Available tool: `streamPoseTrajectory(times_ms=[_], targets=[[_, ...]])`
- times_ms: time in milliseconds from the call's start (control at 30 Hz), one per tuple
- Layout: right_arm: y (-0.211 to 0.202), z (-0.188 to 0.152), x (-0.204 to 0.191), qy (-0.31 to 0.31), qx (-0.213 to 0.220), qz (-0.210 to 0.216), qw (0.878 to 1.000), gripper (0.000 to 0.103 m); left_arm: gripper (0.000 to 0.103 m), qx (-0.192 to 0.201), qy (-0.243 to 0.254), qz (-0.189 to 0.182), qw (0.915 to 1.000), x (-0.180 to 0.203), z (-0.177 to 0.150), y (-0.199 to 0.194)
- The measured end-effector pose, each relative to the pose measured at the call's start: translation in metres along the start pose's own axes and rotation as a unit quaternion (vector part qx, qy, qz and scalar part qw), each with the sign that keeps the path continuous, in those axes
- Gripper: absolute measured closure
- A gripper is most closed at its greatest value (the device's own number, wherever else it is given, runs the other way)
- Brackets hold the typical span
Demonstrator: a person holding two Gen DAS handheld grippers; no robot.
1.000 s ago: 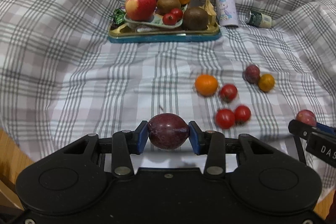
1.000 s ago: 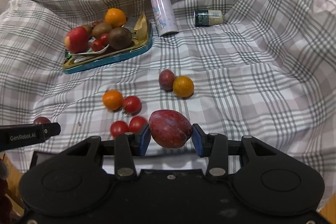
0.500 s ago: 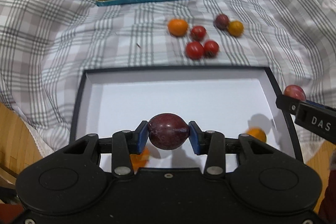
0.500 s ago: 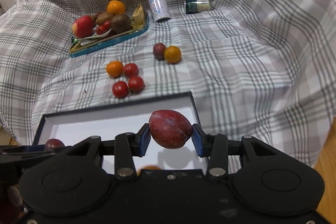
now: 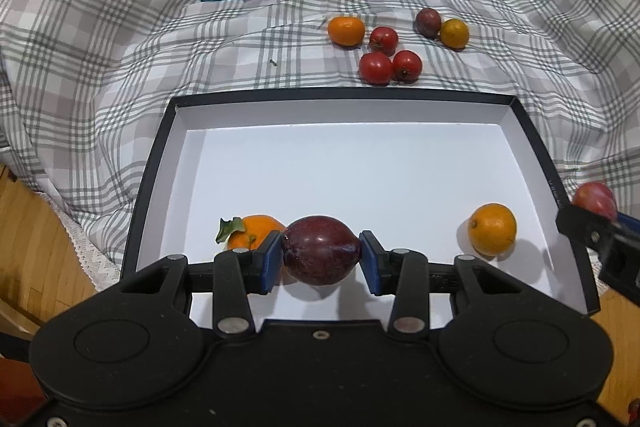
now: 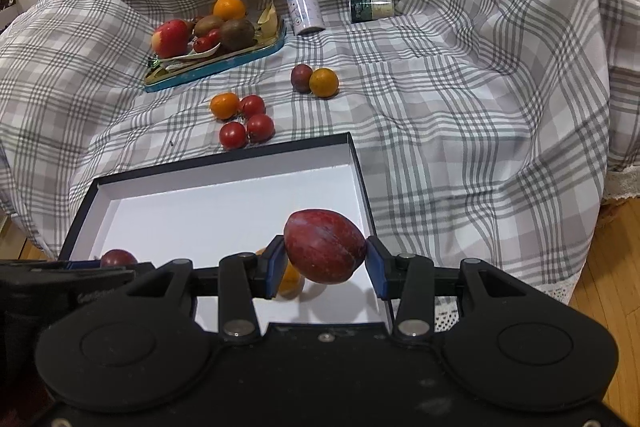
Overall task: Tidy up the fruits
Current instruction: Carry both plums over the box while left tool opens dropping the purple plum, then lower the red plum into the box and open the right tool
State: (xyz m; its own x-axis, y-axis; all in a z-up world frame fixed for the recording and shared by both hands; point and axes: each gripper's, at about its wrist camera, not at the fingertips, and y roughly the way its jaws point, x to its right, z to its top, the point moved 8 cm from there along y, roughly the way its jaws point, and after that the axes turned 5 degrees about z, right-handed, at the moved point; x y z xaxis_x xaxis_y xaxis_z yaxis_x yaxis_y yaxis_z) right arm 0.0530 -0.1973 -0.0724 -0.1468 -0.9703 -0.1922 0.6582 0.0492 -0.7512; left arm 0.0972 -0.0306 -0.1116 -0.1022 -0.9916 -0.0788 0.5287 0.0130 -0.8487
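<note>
Two plums are shown being carried to the box (image 5: 532,151), one in each gripper. The left gripper (image 5: 320,255) is clamped on a dark plum (image 5: 318,249), which is held above the near part of the white floor; an orange with a leaf (image 5: 252,231) lies just beyond its left pad, and a second orange (image 5: 492,229) lies off to its right. The right gripper (image 6: 326,259) is clamped on a redder plum (image 6: 325,246) near the box's right wall, with an orange partly hidden just beneath its left pad. The step is best done if each plum is lowered close to the floor over a bare patch, clear of the oranges, before the pads are parted, so that rolling is limited. The loose fruit on the checked cloth (image 6: 460,99) ahead of both grippers is not yet gathered.
</note>
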Motion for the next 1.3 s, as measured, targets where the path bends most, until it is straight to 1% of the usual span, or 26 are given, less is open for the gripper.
streamPoseTrajectory(times_ms=[100, 500, 700, 1000, 1300], targets=[[0.001, -0.004, -0.001, -0.003, -0.003, -0.003, 1.0, 0.059, 0.053, 0.007, 0.005, 0.007, 0.9999, 0.003, 0.0, 0.0], [0.012, -0.017, -0.009, -0.024, -0.04, -0.002, 0.999, 0.059, 0.054, -0.008, 0.0, -0.001, 1.0, 0.003, -0.003, 0.004], [0.009, -0.014, -0.008, -0.024, -0.032, -0.001, 0.999, 0.058, 0.054, -0.013, -0.004, -0.006, 0.9999, 0.002, -0.005, 0.003], [0.004, -0.01, -0.008, -0.028, -0.022, -0.003, 0.999, 0.058, 0.054, -0.013, -0.004, -0.001, 0.9999, -0.001, -0.007, 0.0], [0.002, -0.009, -0.01, -0.029, -0.017, -0.004, 0.999, 0.058, 0.054, -0.007, -0.002, 0.001, 1.0, -0.003, -0.008, -0.006]])
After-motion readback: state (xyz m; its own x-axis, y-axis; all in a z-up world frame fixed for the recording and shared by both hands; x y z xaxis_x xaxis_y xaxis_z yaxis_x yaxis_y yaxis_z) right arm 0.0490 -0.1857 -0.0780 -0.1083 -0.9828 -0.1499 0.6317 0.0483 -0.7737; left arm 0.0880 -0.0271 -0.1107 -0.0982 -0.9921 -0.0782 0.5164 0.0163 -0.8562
